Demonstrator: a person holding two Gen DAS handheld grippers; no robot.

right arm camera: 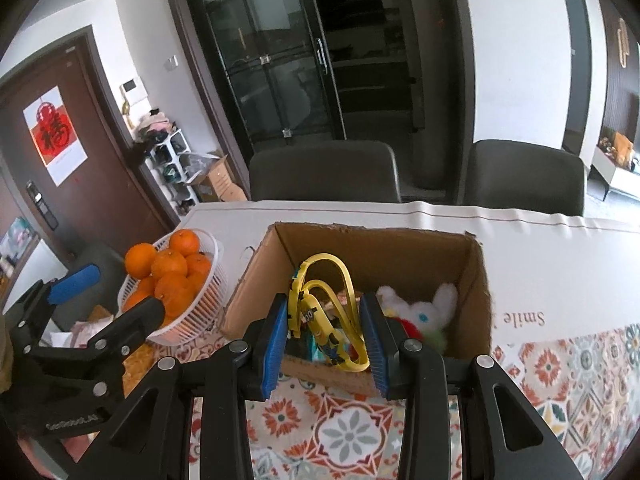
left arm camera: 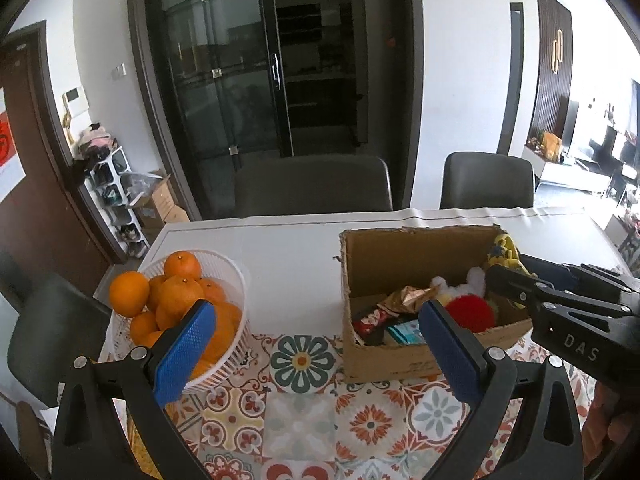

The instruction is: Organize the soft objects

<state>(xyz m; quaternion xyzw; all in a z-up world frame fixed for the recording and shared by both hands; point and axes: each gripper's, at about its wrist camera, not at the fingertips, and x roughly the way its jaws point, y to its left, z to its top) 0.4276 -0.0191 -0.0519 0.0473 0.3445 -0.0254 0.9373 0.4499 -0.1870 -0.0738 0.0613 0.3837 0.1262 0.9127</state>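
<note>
My right gripper (right arm camera: 325, 305) is shut on a yellow cartoon-printed soft toy with long looped straps (right arm camera: 316, 320). It holds the toy over the near side of an open cardboard box (right arm camera: 372, 233). In the left wrist view the same toy (left arm camera: 503, 254) hangs at the tip of the right gripper (left arm camera: 498, 278), by the box's (left arm camera: 416, 233) right wall. Inside lie a white bunny plush (right arm camera: 424, 307), a red fluffy plush (left arm camera: 470, 313) and snack packets (left arm camera: 372, 320). My left gripper (left arm camera: 316, 309) is open and holds nothing, left of the box above the table.
A white basket (left arm camera: 234, 276) heaped with oranges (left arm camera: 176, 296) stands left of the box, close to my left finger. The table has a white cloth at the back and a tile-patterned cloth (left arm camera: 304, 412) in front. Two grey chairs (left arm camera: 312, 184) stand behind it.
</note>
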